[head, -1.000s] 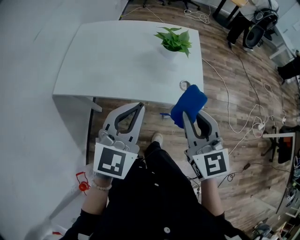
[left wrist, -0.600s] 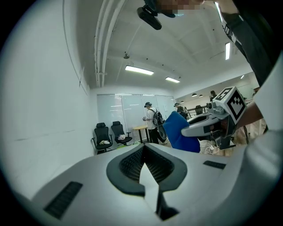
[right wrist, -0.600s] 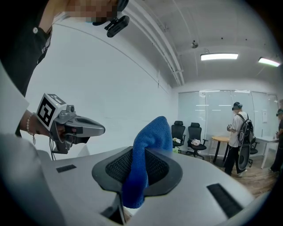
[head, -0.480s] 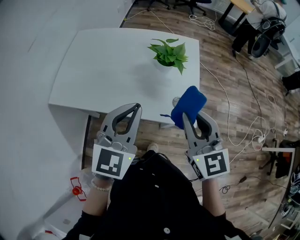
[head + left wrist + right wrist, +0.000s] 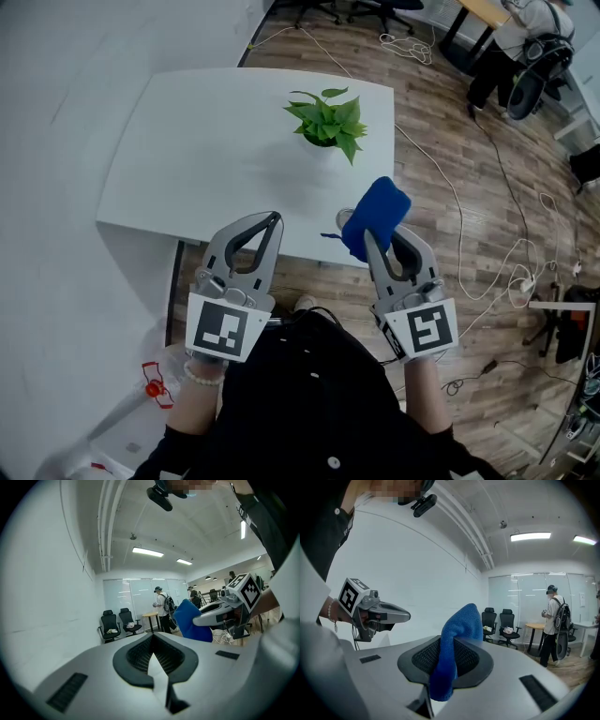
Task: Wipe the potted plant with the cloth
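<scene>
The white table [image 5: 187, 159] has drawn nearer, yet the potted plant [image 5: 323, 120] on its far right stands well apart from the blue cloth [image 5: 377, 211] pinched in the right gripper [image 5: 372, 234], the left gripper [image 5: 276, 217] pressed together empty, so wiping likely awaits more reach.

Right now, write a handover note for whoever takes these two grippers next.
Left gripper: shut, empty, at the near edge of the white table.
Right gripper: shut on the blue cloth, which sticks up from its jaws.
Potted plant: upright on the table, toward its far right, apart from both grippers.
Done: cloth in hand.
Left: reach the plant, wipe its leaves; no contact yet.
</scene>
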`<state>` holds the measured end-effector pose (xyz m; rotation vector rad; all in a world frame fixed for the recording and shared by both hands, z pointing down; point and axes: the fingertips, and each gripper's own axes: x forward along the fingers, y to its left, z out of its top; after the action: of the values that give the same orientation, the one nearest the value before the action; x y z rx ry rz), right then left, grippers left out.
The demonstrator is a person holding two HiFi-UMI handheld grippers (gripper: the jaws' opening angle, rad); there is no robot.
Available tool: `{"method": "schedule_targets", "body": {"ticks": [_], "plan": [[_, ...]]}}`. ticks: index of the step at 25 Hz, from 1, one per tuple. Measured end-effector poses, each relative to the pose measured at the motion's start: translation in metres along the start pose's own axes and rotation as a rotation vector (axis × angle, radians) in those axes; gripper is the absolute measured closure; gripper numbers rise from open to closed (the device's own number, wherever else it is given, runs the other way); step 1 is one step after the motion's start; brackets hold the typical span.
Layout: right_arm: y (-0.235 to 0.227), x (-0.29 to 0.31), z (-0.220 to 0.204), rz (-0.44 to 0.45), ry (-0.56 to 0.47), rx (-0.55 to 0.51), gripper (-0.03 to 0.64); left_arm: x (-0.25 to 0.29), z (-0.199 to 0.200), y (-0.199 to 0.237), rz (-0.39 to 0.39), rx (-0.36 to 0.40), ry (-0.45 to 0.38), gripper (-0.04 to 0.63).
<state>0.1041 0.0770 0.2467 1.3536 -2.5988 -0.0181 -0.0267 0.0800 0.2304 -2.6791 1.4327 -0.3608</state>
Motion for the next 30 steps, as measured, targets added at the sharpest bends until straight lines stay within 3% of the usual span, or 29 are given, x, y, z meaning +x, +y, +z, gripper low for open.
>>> {"method": "schedule_targets", "body": {"ticks": [14, 30], "plan": [[-0.019, 0.000, -0.016, -0.031, 0.037, 0.038, 0.522, 0.028, 0.001, -0.001, -0.044, -0.035, 0.009, 0.581], [-0.040, 0.036, -0.037, -0.093, 0.112, 0.075, 0.522, 0.082, -0.018, 0.027, -0.106, -0.075, 0.028, 0.581]]}}
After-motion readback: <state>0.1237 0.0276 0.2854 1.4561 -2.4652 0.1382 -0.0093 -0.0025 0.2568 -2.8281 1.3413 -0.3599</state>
